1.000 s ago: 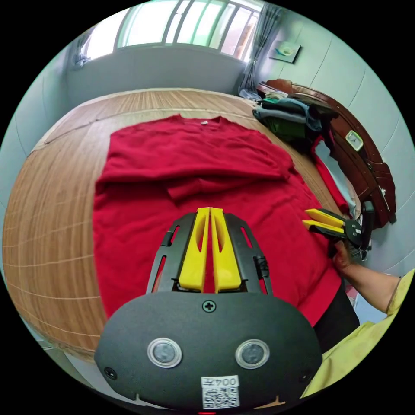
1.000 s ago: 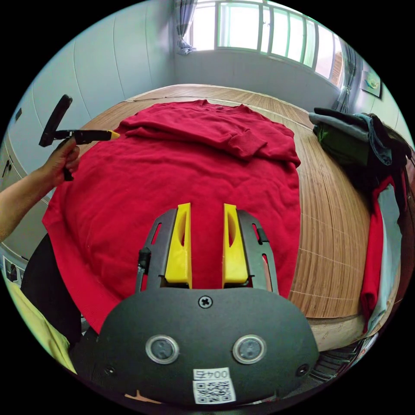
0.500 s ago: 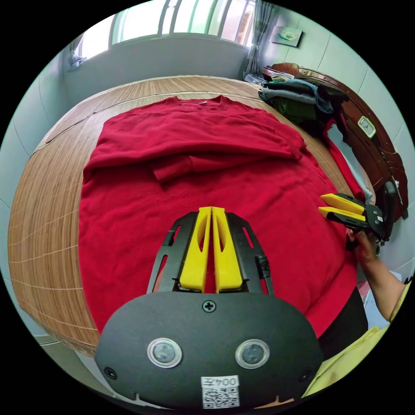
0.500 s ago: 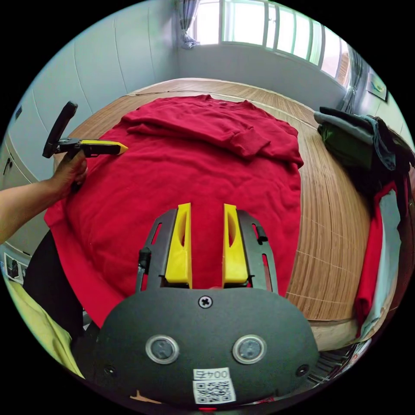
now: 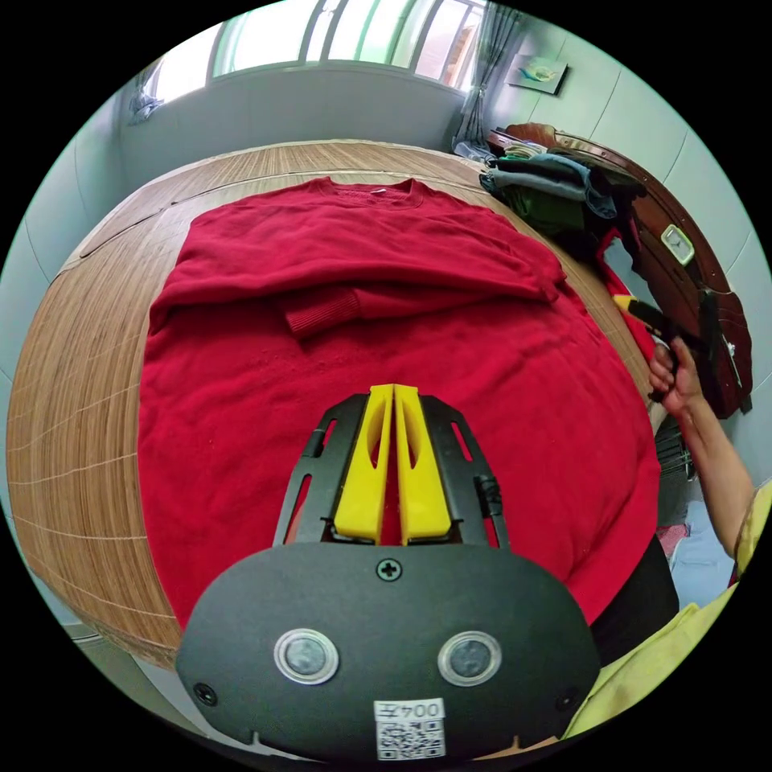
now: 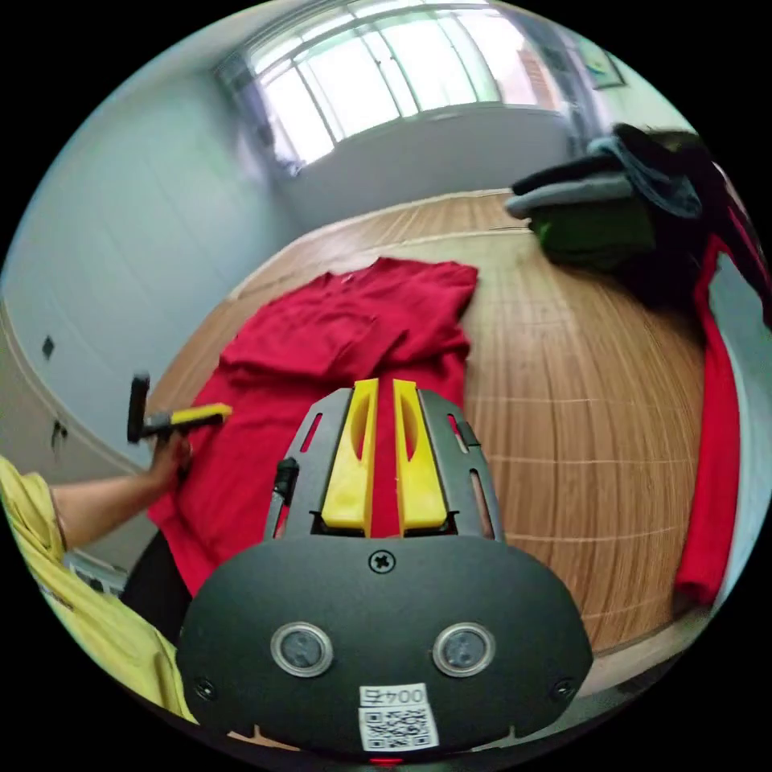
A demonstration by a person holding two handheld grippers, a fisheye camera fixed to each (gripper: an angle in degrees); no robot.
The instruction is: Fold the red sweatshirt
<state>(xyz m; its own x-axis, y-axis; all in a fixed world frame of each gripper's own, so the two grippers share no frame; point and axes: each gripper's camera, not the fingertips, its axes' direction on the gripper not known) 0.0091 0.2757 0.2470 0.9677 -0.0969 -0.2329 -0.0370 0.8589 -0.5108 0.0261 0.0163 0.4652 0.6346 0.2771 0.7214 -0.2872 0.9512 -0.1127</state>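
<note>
Two pairs of yellow tongs, one per hand, both empty. Left tongs [image 5: 392, 394]: jaws pressed together on nothing, hovering above the lower body of the sweatshirt, apparently waiting for the next fold. Right tongs [image 6: 376, 388]: jaws nearly together with a thin gap, gripping nothing, held off the sweatshirt's right edge over bare wood and pointed along that side, probably lining up on the hem or side seam. One red sweatshirt [image 5: 386, 322]: lies flat and face down on the bed [image 5: 72, 354], a slatted wooden surface, collar at the far end toward the window, hem hanging slightly over the near edge by the person. Both sleeves are already folded across the upper back, one cuff [image 5: 322, 310] lying near the middle, so the body is left as a plain rectangle ready to be doubled; judged roughly halfway done. One pile of folded clothes [image 5: 555, 193]: dark green, grey and blue, set at the far right corner of the bed, well apart from the sweatshirt, likely kept clear as finished work. One window [image 5: 322, 40] beyond the bed.
</note>
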